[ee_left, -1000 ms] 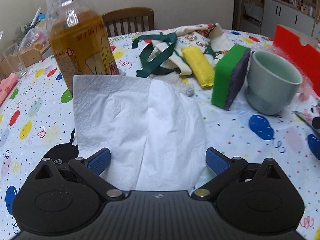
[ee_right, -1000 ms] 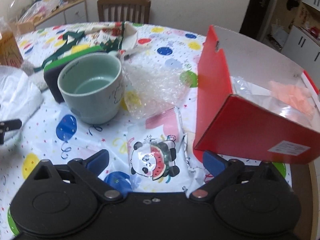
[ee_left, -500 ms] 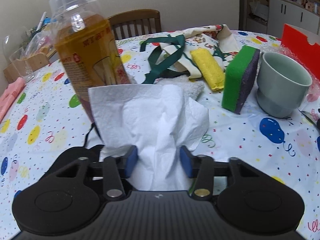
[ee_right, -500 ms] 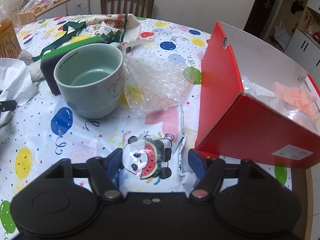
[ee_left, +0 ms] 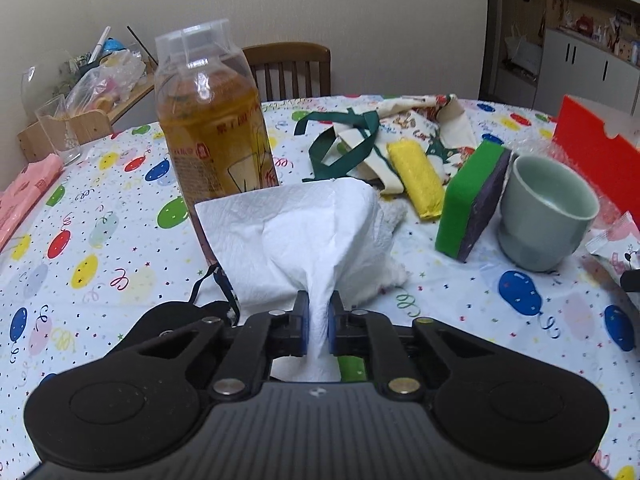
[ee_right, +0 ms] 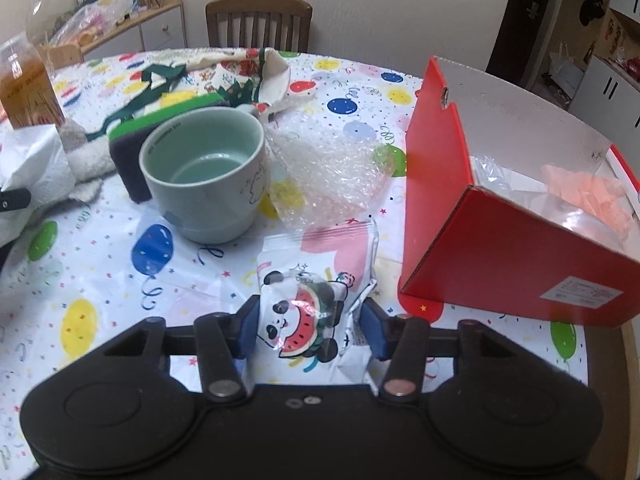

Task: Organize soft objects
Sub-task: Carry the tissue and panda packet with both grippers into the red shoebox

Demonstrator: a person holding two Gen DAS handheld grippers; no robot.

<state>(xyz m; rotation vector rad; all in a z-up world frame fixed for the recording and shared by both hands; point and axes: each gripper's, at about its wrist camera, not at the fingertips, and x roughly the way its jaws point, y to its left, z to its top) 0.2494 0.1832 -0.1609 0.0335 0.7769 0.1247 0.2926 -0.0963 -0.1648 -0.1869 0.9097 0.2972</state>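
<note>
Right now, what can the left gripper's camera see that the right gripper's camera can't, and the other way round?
Only the left wrist view shows the left gripper shut on the white paper towel, plus the yellow cloth and the pink bag.

Only the right wrist view shows the right gripper squeezing the panda pouch, and the bubble wrap.

Both show the green mug, green sponge, tea bottle, red box and wooden chair.

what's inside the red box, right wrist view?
The red box is open on top. Inside lies clear plastic film with a crumpled pink piece on it. The film and the near wall hide whatever sits lower down.
</note>
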